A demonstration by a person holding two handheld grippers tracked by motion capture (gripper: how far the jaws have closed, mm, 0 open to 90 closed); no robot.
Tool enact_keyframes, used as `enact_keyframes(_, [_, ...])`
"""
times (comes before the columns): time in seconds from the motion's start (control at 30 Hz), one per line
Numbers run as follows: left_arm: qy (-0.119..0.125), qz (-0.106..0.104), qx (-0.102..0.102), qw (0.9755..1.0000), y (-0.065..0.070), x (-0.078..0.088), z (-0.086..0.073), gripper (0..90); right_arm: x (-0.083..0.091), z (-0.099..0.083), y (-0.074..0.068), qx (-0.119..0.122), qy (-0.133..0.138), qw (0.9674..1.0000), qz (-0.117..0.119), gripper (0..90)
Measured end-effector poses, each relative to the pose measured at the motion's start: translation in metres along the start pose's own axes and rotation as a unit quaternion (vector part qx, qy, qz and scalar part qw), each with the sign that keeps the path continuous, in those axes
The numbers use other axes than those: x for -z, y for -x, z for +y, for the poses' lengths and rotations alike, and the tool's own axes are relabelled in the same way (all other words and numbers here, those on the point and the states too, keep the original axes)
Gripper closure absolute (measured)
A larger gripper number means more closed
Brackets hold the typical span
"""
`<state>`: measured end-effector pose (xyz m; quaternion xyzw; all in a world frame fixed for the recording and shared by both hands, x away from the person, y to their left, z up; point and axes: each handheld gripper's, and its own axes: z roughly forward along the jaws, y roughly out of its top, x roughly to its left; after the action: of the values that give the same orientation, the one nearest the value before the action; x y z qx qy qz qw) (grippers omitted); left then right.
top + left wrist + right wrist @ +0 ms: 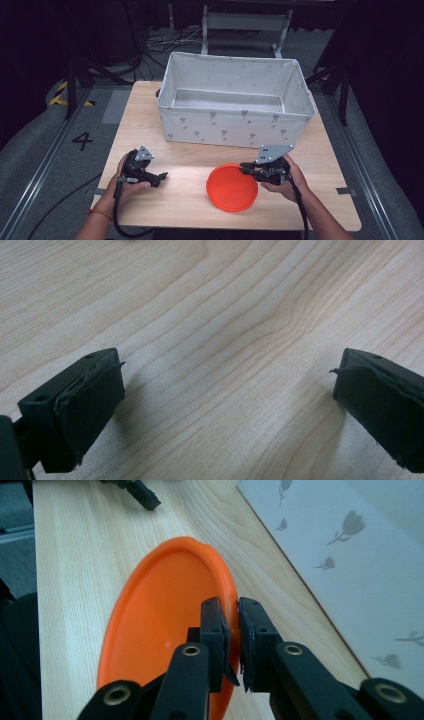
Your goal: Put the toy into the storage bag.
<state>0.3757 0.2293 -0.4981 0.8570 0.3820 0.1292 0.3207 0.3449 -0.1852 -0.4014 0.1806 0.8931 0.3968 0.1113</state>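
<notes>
The right gripper [248, 168] is clamped on the rim of an orange plate [232, 188], one jaw on the inside of the rim and the other on the outside, as the right gripper view shows [234, 630]. The plate [165, 630] lies on the wooden table [185, 200] and stretches away in front of these jaws and to their left. Just to the right of the jaws stands the white cloth bin [340, 555] with grey flower prints; in the high view the bin [235, 127] sits beyond both grippers. The left gripper [161, 178] rests low over the table with its jaws spread wide and nothing between them but bare wood [225, 365]. It is well apart from the plate.
</notes>
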Motion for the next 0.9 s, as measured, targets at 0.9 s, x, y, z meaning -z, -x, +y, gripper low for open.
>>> enact_keyframes(0.9, [-0.001, 0.001, 0.001, 1.0000, 0.000, 0.000, 0.000, 0.4, 0.081, 0.020, 0.012, 0.052, -0.040, 0.9972, -0.035, 82.7])
